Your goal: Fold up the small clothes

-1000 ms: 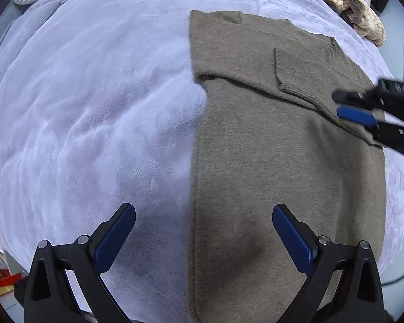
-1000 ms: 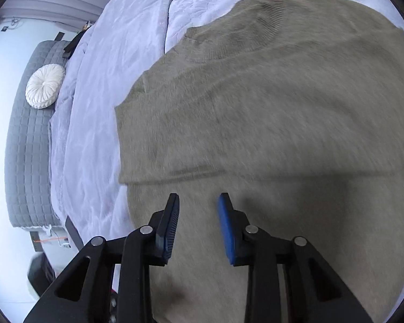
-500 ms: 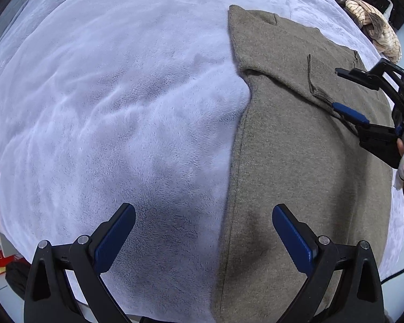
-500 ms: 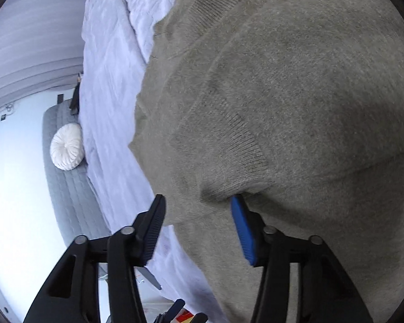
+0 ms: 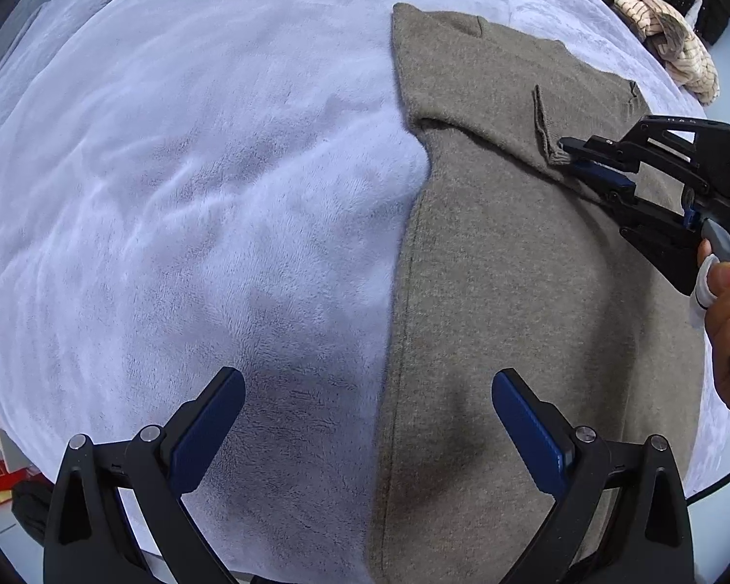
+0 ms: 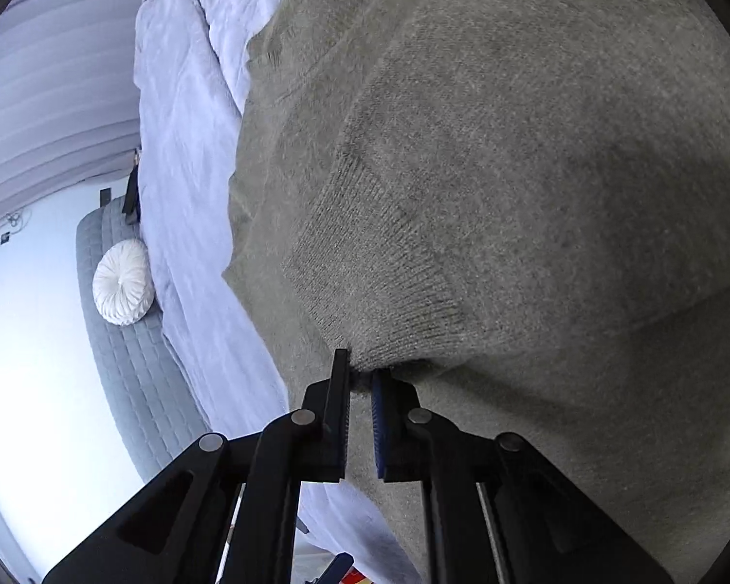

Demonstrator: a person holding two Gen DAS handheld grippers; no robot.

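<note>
An olive-brown knit sweater (image 5: 520, 263) lies flat on a pale lilac blanket (image 5: 194, 185), with one sleeve folded across its chest. My left gripper (image 5: 365, 418) is open and empty, hovering over the sweater's left side edge. My right gripper (image 6: 360, 374) is shut on the ribbed sleeve cuff (image 6: 379, 301) of the sweater (image 6: 559, 146). It also shows in the left wrist view (image 5: 567, 153), pinching the cuff (image 5: 542, 121).
A striped cream garment (image 5: 671, 48) and dark clothes lie at the far right of the bed. A grey quilted headboard (image 6: 121, 340) with a round white cushion (image 6: 121, 282) stands beyond the blanket (image 6: 190, 146). A hand (image 5: 725, 301) holds the right gripper.
My right gripper has moved onto the sleeve cuff and closed on it. The left gripper has stayed open and shifted slightly left along the sweater's side edge.
</note>
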